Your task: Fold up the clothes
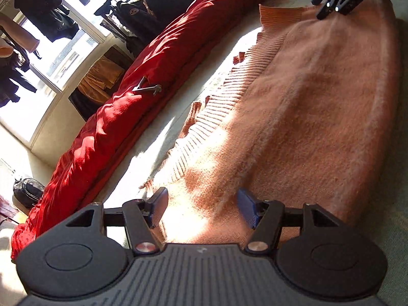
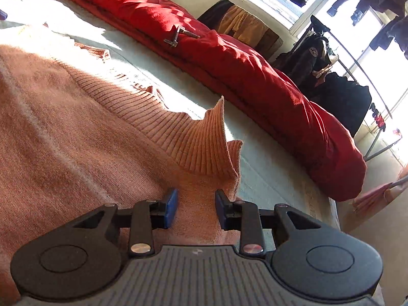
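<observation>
A fuzzy salmon-orange sweater (image 1: 306, 102) with a ribbed hem lies spread on a pale bed cover (image 1: 173, 122). My left gripper (image 1: 203, 209) is open at the sweater's near end, its blue pads wide apart with the knit lying between them. At the far end is my right gripper (image 1: 321, 6), its fingertips down on the fabric. In the right wrist view the right gripper (image 2: 196, 207) is shut on a bunched fold of the sweater (image 2: 63, 127). The ribbed corner (image 2: 204, 140) stands up just past the pads.
A rolled red duvet (image 1: 153, 76) (image 2: 255, 81) runs along the bed's far side with a small metal tool (image 1: 149, 88) on it. Beyond are a rack of dark clothes (image 2: 318, 51), bright windows, and a backpack (image 1: 26, 191) on the floor.
</observation>
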The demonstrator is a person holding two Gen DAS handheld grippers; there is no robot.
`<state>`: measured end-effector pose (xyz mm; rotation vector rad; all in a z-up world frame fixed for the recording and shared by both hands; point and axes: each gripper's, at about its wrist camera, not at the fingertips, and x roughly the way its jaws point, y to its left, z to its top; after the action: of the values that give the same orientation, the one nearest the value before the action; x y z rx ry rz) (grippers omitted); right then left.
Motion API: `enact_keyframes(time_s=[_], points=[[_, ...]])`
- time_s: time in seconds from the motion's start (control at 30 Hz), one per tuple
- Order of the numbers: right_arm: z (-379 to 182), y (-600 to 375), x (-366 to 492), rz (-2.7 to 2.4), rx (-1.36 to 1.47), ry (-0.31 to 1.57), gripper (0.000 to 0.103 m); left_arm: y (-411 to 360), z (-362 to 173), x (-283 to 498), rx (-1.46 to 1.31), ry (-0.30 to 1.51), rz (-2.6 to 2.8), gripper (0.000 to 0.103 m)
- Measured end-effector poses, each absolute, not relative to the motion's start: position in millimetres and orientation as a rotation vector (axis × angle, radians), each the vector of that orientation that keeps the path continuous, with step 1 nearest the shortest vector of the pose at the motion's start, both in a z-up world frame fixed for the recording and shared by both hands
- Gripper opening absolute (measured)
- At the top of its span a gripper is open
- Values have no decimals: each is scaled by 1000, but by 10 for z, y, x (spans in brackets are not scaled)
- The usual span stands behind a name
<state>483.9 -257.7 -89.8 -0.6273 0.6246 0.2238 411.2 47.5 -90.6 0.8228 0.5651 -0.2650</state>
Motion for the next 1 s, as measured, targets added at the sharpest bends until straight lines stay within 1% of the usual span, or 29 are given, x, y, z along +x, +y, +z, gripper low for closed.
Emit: enact_keyframes(time_s=[0.13, 0.33, 0.43, 0.63, 0.8, 0.83, 0.9, 1.0], points=[[-768, -2947, 4871, 220, -381, 726, 36, 641, -857, 4045, 735, 604, -246, 63], [-593, -3297, 4543, 309, -82, 763, 37, 935, -700, 3884, 504, 661, -250, 63], [-535, -3455, 4374, 347, 47, 779, 37, 1175, -665, 3828, 301, 681, -262, 62], [-673, -3734, 4202, 395, 282, 819, 38, 1601, -760, 3772, -56, 714, -290, 61], [-855, -3854, 4136, 428, 411, 847, 39, 1787, -910, 3726, -224, 746, -342, 60], [-886, -3868, 4118, 440, 434, 849, 40, 1777, -912, 3702, -218, 736, -346, 57], [-892, -3875, 4065, 453, 438, 827, 40, 1772, -897, 3662, -220, 706, -363, 56], [-901, -3897, 4037, 472, 457, 804, 40, 1802, -863, 3648, -260, 671, -404, 56]])
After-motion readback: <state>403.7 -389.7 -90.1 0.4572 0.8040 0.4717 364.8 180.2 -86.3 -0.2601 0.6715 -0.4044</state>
